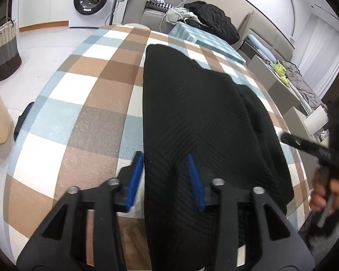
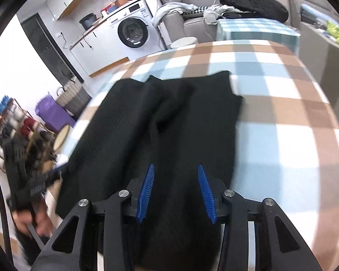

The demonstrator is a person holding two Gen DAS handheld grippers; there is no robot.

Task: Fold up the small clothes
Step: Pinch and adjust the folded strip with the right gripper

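A black ribbed garment (image 1: 192,113) (image 2: 169,113) lies partly folded on the table with a brown, blue and white checked cloth (image 1: 90,90) (image 2: 282,124). My left gripper (image 1: 164,155) is open just above the garment's near left edge. One blue pad sits over the tablecloth and the other over the fabric, and neither presses on it. My right gripper (image 2: 175,166) is open over the garment's near right part, with fabric below the pads and nothing pinched. Each gripper shows at the edge of the other's view, held by a hand (image 1: 327,194) (image 2: 34,221).
Behind the table stand a smaller table with a teal checked cloth (image 1: 205,38), a grey sofa with a pile of dark clothes (image 1: 214,18) and a washing machine (image 1: 92,0). A woven basket (image 1: 2,49) stands on the floor at the left, and a shoe rack (image 2: 13,131) beside the table.
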